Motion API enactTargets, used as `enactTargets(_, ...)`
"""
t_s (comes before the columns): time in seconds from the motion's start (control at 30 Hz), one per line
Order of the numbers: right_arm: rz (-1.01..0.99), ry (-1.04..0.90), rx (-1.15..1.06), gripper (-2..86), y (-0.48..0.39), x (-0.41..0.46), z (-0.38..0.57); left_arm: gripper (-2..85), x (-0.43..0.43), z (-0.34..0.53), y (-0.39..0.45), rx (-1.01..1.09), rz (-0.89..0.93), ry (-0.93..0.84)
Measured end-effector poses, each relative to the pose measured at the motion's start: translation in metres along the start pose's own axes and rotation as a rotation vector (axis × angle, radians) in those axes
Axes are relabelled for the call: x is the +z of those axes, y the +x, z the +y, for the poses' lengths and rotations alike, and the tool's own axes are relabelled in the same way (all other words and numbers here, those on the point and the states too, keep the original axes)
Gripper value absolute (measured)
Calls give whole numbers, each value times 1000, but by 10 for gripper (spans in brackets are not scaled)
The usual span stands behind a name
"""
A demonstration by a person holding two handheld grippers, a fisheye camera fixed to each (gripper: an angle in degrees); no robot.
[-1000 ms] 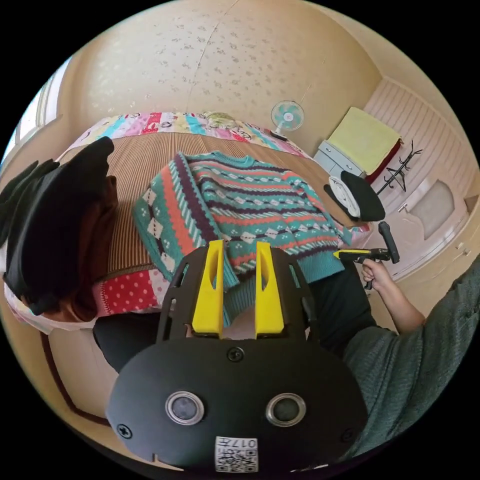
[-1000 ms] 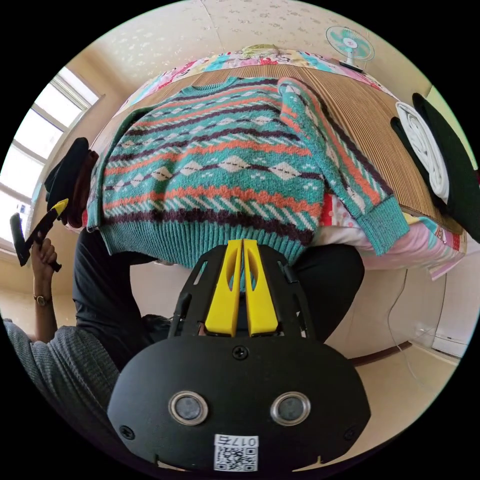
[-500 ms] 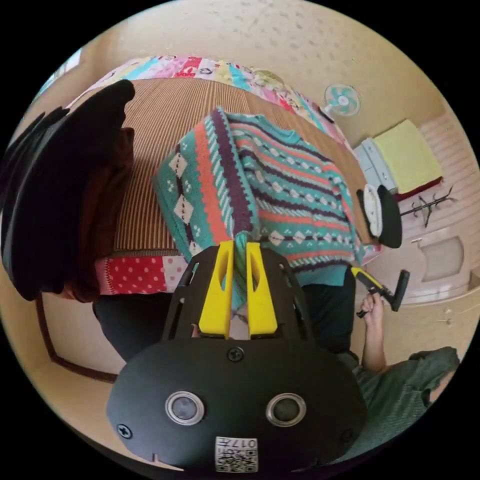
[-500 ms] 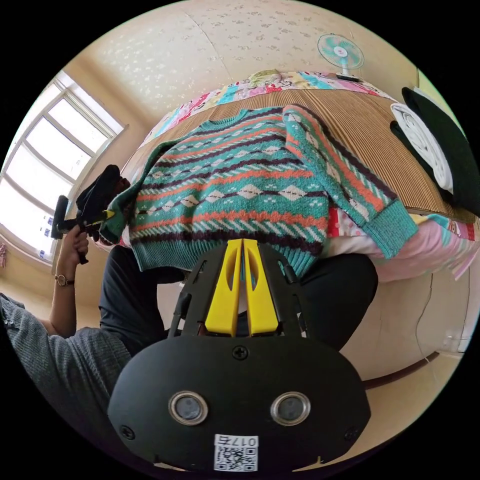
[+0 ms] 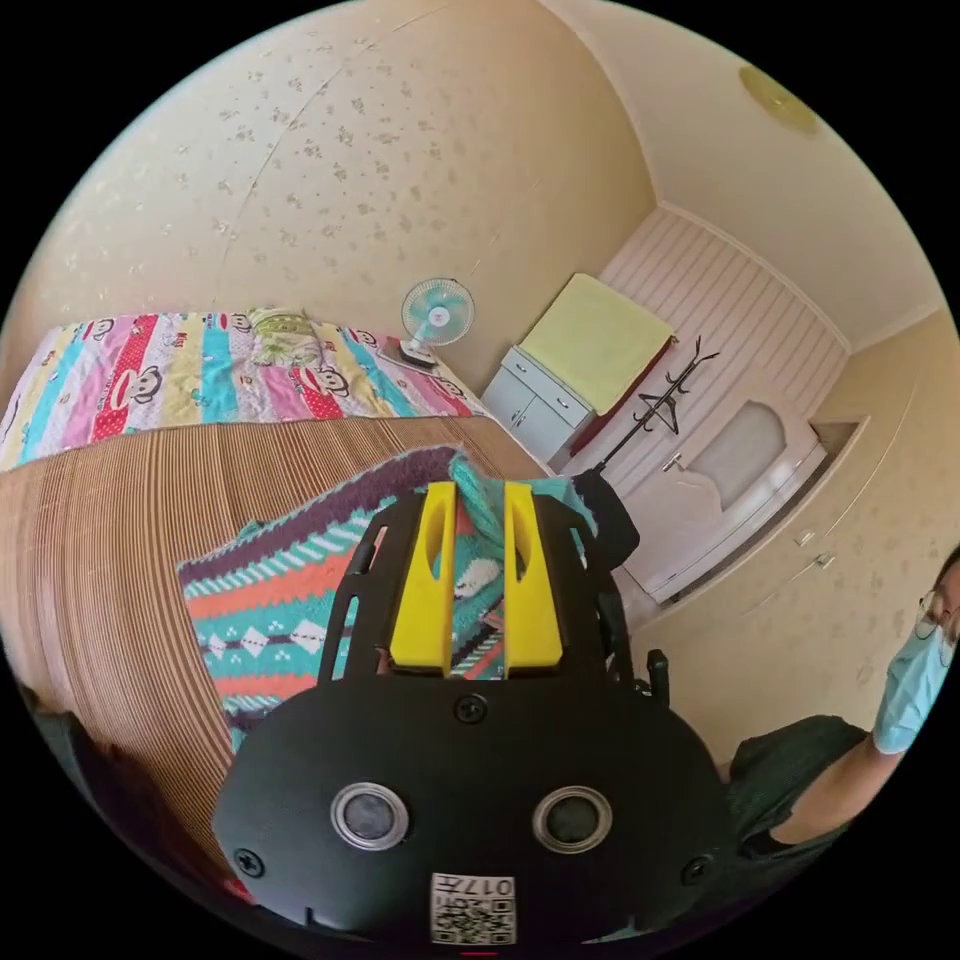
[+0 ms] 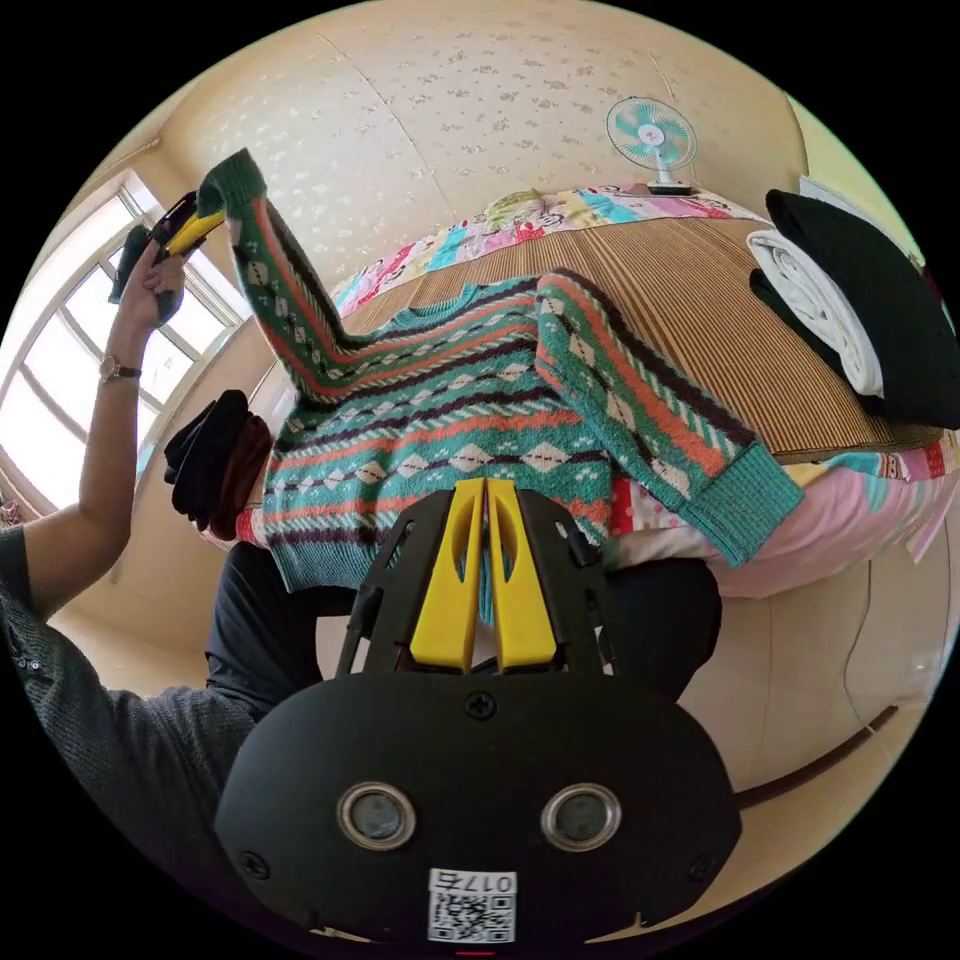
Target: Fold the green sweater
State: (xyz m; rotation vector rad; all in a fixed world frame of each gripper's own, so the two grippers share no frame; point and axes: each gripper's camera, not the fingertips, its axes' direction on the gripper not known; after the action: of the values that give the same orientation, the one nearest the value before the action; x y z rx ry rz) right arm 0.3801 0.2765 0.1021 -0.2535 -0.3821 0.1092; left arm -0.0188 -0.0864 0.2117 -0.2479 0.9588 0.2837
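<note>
Spread front-up on the brown striped bed mat (image 6: 720, 330): teal patterned knit sweater (image 6: 440, 420), one cuff lifted high and pinched by left gripper (image 5: 478, 510), right gripper (image 6: 485, 495) pressed together at the hem.

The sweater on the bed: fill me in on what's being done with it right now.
A person is folding the green sweater on the bed with hand-held tongs. The left tongs grip the cuff of one sleeve and hold it raised high above the bed. The right tongs sit closed at the hem nearest the person. The other sleeve lies folded across the body, its cuff hanging over the bed edge.
</note>
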Motion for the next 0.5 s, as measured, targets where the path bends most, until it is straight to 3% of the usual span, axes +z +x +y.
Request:
enactTargets(0.07, -11, 5, 38, 20, 20, -12, 12, 113, 34, 13, -4, -8, -9, -68)
enactTargets(0.17, -27, 3, 116, 37, 58, -27, 38, 117, 52, 71, -14, 26, 0, -8)
enactTargets(0.33, -157, 17, 307, 70, 121, -31, 69, 121, 59, 158, -81, -185, 33, -30)
enactTargets(0.43, -297, 51, 289, 77, 120, -21, 56, 121, 43, 196, -116, -278, -73, -28)
enactTargets(0.5, -329, 36, 227, 82, 105, -9, 36, 117, 22, 216, -133, -318, -279, -14)
